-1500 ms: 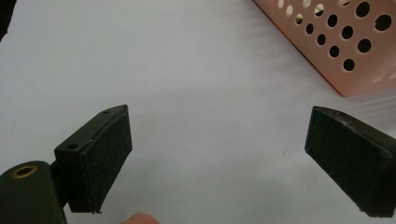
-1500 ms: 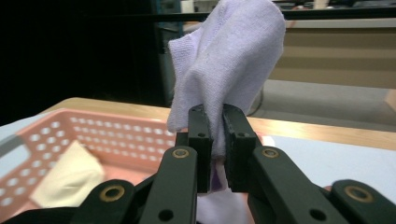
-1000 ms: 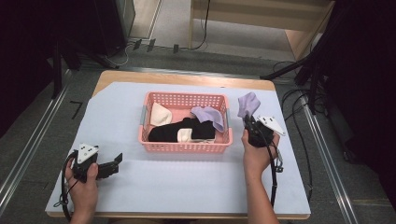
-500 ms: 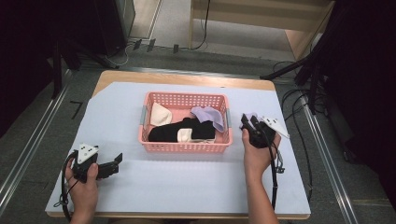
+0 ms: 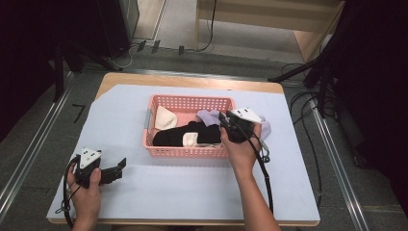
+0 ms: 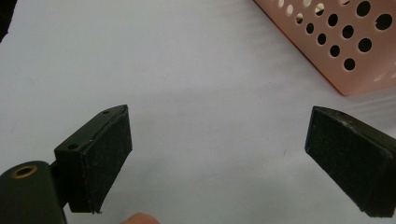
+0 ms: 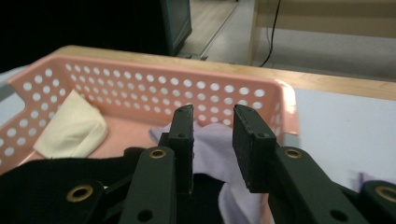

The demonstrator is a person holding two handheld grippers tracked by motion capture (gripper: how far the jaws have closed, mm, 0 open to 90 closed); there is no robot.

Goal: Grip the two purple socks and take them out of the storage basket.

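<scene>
On the counter (image 5: 144, 192) stands a pink basket (image 5: 183, 151) of socks, and a lavender sock (image 7: 210, 142) is draped over its right end, part inside, part hanging out. It looks light, limp and unbreakable; a bunched fold is probably the best place to pinch. The right tool (image 7: 212, 144) hovers just above it, jaws narrowly parted after closing a little, nothing between them. The left tool (image 6: 219, 158) rests wide open and empty on the counter, well apart.
</scene>
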